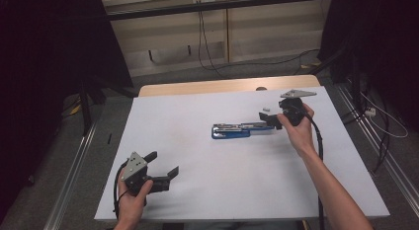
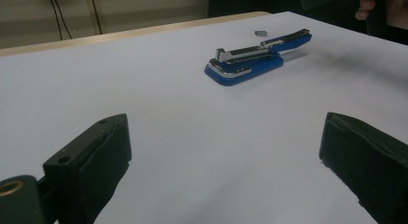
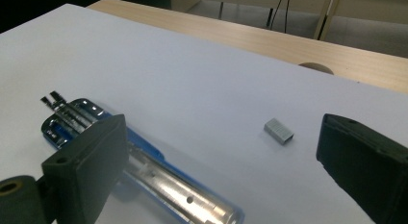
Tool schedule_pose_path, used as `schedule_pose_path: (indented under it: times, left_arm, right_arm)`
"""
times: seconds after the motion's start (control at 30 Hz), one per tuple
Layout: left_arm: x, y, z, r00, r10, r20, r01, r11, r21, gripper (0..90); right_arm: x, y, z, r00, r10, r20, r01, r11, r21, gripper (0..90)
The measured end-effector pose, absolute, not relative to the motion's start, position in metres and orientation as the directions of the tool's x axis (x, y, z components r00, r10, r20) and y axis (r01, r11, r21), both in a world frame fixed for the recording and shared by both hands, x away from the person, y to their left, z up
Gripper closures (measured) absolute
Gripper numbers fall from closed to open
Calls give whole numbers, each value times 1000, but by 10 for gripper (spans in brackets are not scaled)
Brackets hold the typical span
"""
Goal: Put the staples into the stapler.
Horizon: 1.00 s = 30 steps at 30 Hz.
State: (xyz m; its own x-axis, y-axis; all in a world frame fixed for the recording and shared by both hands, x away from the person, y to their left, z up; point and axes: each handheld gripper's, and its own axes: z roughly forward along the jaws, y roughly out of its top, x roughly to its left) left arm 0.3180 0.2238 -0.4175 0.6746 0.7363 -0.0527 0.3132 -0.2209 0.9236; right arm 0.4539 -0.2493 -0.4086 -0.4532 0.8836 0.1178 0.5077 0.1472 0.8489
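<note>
Blue stapler (image 3: 159,178) opened flat, chrome rail; ribbed block (image 3: 278,130), perhaps staples

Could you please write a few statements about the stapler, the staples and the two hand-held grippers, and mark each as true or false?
1. The blue stapler lies opened out flat on the white table. True.
2. The left hand-held gripper is clamped on the stapler. False: it hovers open near the table's front left, well apart from the stapler.
3. A small block of staples lies on the table beside the stapler. True.
4. The right hand-held gripper is shut. False: its jaws stand wide apart, next to the stapler's end.
5. The block of staples is loaded in the stapler. False: it lies loose on the table.
</note>
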Motion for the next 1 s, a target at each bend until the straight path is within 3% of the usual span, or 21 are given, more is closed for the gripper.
schedule_pose_path:
  times: [0.3,0.43,0.5,1.0]
  left_arm:
    - [321,215,-421,698,715,-43,315,-253,915,40]
    - [320,214,-421,700,713,-42,312,-252,916,40]
    - [320,215,-422,701,712,-31,307,-263,915,40]
    - [319,222,-422,682,727,-83,349,-223,910,40]
  right_arm:
    - [479,-251,-414,-478,872,103,533,195,824,88]
    - [487,-254,-412,-478,873,95,525,197,828,181]
    - [492,-255,-410,-488,869,84,532,220,818,185]
    - [515,-257,-422,-508,860,56,575,290,765,292]
